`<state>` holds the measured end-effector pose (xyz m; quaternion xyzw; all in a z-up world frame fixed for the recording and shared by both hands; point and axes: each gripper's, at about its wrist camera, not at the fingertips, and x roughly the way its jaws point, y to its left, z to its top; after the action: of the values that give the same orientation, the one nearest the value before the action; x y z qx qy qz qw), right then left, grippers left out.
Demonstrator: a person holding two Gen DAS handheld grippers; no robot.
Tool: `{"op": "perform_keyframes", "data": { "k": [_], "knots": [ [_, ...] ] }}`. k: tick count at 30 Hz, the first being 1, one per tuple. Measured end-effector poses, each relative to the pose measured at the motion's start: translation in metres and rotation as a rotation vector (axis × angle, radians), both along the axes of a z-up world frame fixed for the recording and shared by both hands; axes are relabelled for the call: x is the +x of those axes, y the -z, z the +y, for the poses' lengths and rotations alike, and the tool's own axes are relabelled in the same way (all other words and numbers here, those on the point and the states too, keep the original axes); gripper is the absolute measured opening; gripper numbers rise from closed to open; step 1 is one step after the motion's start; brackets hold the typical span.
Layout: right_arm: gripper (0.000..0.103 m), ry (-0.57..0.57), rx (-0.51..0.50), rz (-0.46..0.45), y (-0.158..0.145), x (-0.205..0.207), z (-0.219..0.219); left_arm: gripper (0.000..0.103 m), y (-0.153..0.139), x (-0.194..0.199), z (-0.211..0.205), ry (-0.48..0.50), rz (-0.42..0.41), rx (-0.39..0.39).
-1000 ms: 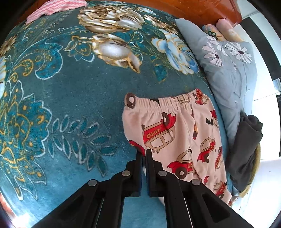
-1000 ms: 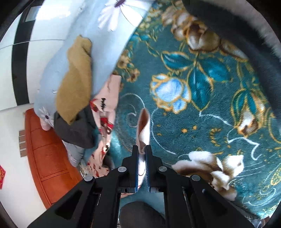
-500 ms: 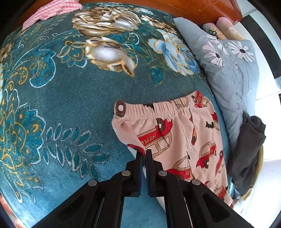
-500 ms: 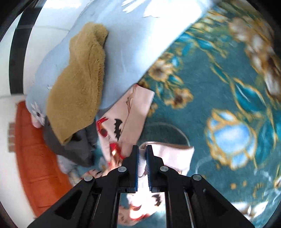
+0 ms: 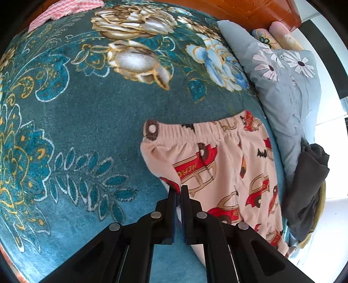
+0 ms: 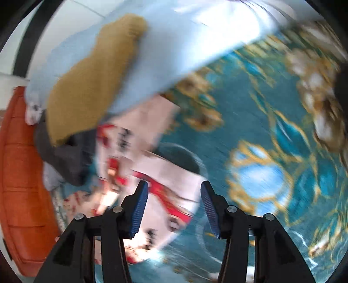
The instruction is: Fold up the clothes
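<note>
Pink children's trousers (image 5: 226, 165) printed with red cars lie on a teal floral blanket (image 5: 91, 122), elastic waistband toward the far side. My left gripper (image 5: 178, 189) is shut on their near left edge, pinching the cloth between its pads. In the blurred right wrist view the trousers (image 6: 165, 187) lie below my right gripper (image 6: 174, 189), whose jaws are opening and stand apart. A leg end lies flat beneath them; the blue pads (image 6: 141, 202) do not press on it.
A grey daisy-print pillow (image 5: 287, 87) lies along the blanket's right side. A dark grey garment (image 5: 308, 187) and a mustard one (image 6: 91, 87) are piled beside the trousers. A pink zigzag cloth (image 5: 65, 10) lies far left; an orange headboard (image 6: 19, 185) borders the bed.
My right gripper swung across over the trousers and let go of the pink leg end it was pinching; its jaws now stand apart. The left gripper kept its hold and stayed put.
</note>
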<state>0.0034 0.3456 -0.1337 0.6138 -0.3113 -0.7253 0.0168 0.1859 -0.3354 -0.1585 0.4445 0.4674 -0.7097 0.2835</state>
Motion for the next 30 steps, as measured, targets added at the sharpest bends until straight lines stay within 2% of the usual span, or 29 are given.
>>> {"op": "perform_keyframes", "data": {
  "k": [5,7,8,9,11,14,18,21,22,25,30],
  "knots": [
    [0.05,0.082,-0.067,-0.011,0.021,0.008,-0.001,0.004,0.004,0.006,-0.002,-0.004,-0.006,0.018],
    [0.035,0.099,-0.088,-0.007,0.023,0.007,-0.004,0.004,0.006,0.007,-0.003,-0.005,-0.005,0.025],
    [0.023,0.108,-0.1,-0.007,0.024,0.007,-0.005,0.004,0.007,0.007,-0.003,-0.006,-0.006,0.03],
    [0.016,0.116,-0.112,-0.007,0.025,0.006,-0.007,0.004,0.008,0.007,-0.003,-0.009,-0.004,0.034],
    [0.008,0.123,-0.123,0.005,0.021,0.008,-0.007,0.004,0.008,0.008,-0.004,-0.014,0.0,0.04],
    [0.006,0.132,-0.13,0.036,0.009,0.014,-0.004,0.004,0.007,0.009,-0.004,-0.015,0.013,0.048],
    [0.006,0.172,-0.134,0.14,-0.037,0.034,0.019,0.004,0.002,0.01,-0.002,0.007,0.043,0.055],
    [0.006,0.21,-0.11,0.221,-0.073,0.069,0.039,0.006,0.0,0.011,0.003,0.031,0.068,0.068],
    [0.006,0.217,-0.094,0.223,-0.075,0.086,0.045,0.007,0.001,0.011,0.006,0.041,0.071,0.072],
    [0.006,0.228,-0.037,0.124,-0.059,0.113,0.047,0.008,0.007,0.012,0.011,0.054,0.059,0.09],
    [0.006,0.305,-0.054,0.033,-0.025,0.161,0.071,0.007,0.015,0.021,0.014,0.036,0.061,0.125]
  ]
}}
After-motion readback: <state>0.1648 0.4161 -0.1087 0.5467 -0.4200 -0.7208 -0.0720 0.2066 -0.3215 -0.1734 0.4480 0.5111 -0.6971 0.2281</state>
